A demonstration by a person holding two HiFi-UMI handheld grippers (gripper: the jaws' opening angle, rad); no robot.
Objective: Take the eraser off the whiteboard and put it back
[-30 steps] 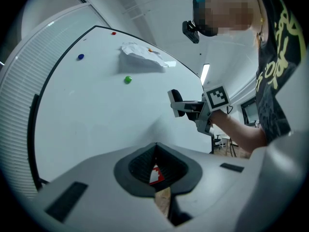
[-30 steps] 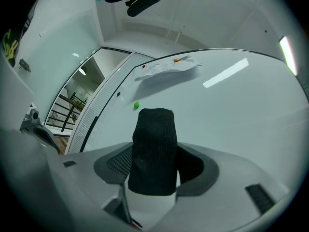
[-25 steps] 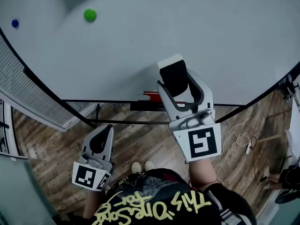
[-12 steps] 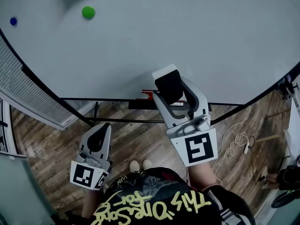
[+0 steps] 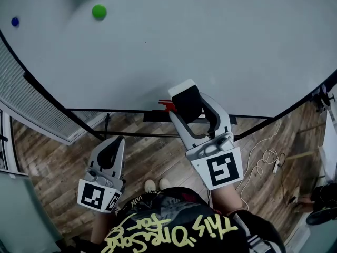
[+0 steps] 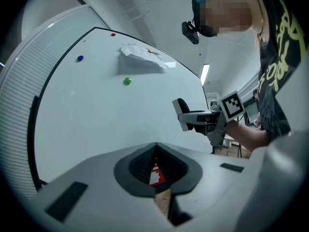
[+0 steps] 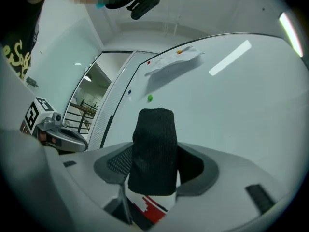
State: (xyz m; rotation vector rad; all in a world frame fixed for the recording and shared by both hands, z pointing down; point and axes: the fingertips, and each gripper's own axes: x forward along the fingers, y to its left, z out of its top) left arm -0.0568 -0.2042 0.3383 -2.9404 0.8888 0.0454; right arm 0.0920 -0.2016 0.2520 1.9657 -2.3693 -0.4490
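**Current state.** The right gripper (image 5: 189, 112) has its two jaws pressed onto the black felt eraser with a white backing (image 5: 184, 99). The right gripper view shows the felt block standing upright between the jaw pads and rising well above them. In the head view the eraser hangs in front of the lower margin of the large white whiteboard (image 5: 221, 41), just above the black ledge (image 5: 155, 118) under the board's bottom edge. A small red item (image 5: 165, 107) lies on that ledge, just beside the eraser. We cannot confirm whether the eraser touches the board face. In the left gripper view it appears to stand slightly apart from it.

The left gripper (image 6: 155, 149) hangs low over the wood-plank floor (image 5: 152, 157), well apart from the board. Its jaws are pressed together with nothing pinched between them. Only the floor and a scrap of red and white show through the gap in the pads.

**Step in hand.** We judge the removal as done, since the eraser is carried in the grip and not parked. The return is not yet made.

**Next move.**
1. We bring the eraser squarely to its resting place. The pictures do not settle whether that is the board face or the ledge.
2. We seat it flat, avoiding the red item.
3. We spread the right jaws only once the eraser is supported, since an early release would likely drop it to the floor.

The left gripper has no part in this.
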